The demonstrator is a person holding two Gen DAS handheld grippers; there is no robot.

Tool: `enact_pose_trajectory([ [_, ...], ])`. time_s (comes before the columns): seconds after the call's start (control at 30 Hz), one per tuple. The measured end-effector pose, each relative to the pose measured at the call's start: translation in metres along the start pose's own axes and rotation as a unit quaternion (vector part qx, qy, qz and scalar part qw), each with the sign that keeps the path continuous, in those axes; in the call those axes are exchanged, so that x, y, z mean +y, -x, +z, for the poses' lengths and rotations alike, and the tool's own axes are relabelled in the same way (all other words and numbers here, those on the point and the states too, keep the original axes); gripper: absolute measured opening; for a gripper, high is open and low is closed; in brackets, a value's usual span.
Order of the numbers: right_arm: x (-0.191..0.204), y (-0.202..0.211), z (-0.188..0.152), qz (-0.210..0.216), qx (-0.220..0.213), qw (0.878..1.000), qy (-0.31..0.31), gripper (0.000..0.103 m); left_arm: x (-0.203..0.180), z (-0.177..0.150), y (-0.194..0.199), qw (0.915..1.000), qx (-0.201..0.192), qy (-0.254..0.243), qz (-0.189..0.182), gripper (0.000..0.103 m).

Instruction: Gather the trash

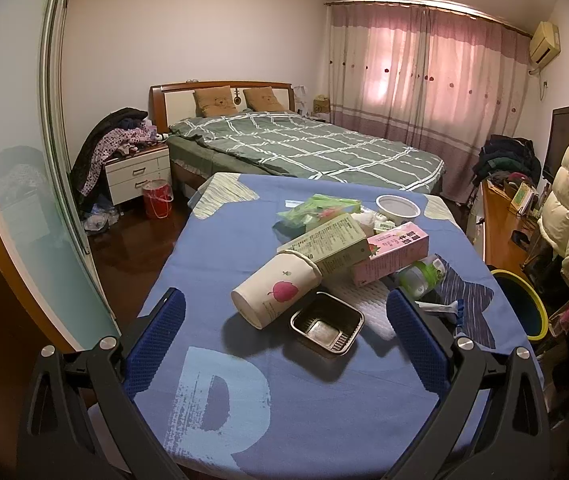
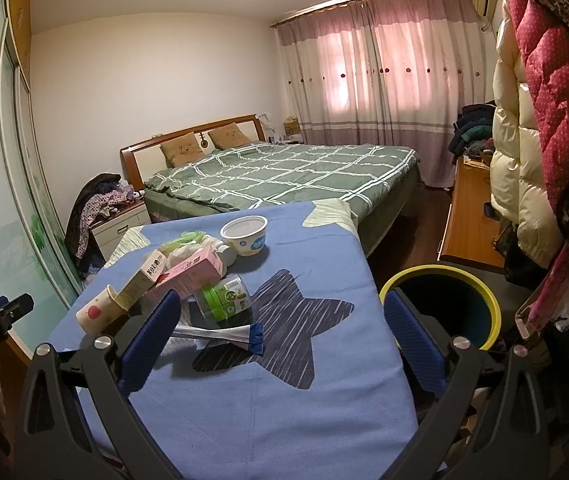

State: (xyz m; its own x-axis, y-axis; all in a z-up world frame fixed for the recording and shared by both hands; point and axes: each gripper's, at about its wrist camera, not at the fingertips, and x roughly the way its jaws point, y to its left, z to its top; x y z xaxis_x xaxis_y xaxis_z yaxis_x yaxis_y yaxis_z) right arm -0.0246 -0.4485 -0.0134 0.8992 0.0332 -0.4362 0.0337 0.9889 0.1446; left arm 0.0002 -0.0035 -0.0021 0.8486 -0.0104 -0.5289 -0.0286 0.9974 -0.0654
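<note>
Overall, a bed (image 1: 304, 148) with a green checked quilt fills the far side of the room, pink curtains (image 1: 424, 72) behind it. Nearer, a table under a blue cloth (image 1: 284, 392) printed with dark stars carries the trash in one loose pile toward its far half. Just off the table's right edge stands a bin (image 2: 480, 280), yellow-rimmed, dark inside, mouth up. In the pile: a paper cup (image 1: 274, 294) with a pink fruit print lies on its side, mouth against a green carton (image 1: 330, 244) that leans over it. A pink carton (image 1: 394, 256) lies beside the green one, touching it. Behind them, a green plastic bag (image 1: 316, 208), crumpled, and a white tub (image 2: 244, 236), upright, set a little apart at the far end. A clear bottle (image 2: 224, 298) with a green label lies on its side just right of the pink carton. A dark plastic tray (image 1: 326, 326) sits in front of the cup, flat on the cloth. A silver sachet (image 2: 220, 334) with a blue end lies near the bottle, on the star. Left gripper (image 1: 284, 316): jaws wide apart, holding nothing, tray and cup between the blue fingers in view. Right gripper (image 2: 280, 332): jaws wide apart, empty, above the table's right edge, sachet close to its left finger, bin rim behind its right one.
</note>
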Motion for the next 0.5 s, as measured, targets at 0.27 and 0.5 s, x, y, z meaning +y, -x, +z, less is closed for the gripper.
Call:
enact_pose_trajectory([
  [0.27,-0.0008,-0.0007,-0.0005,0.001,0.000,1.000,-0.001,0.097,0.0011,-0.0014,-0.0028,0.9999,0.007,0.006,-0.009,0.099],
  [0.5,-0.0008,-0.0016,-0.0008,0.001,0.001,1.000,-0.003,0.097,0.0021,-0.0023,-0.0056,0.9999,0.008,0.007,-0.010,0.099],
])
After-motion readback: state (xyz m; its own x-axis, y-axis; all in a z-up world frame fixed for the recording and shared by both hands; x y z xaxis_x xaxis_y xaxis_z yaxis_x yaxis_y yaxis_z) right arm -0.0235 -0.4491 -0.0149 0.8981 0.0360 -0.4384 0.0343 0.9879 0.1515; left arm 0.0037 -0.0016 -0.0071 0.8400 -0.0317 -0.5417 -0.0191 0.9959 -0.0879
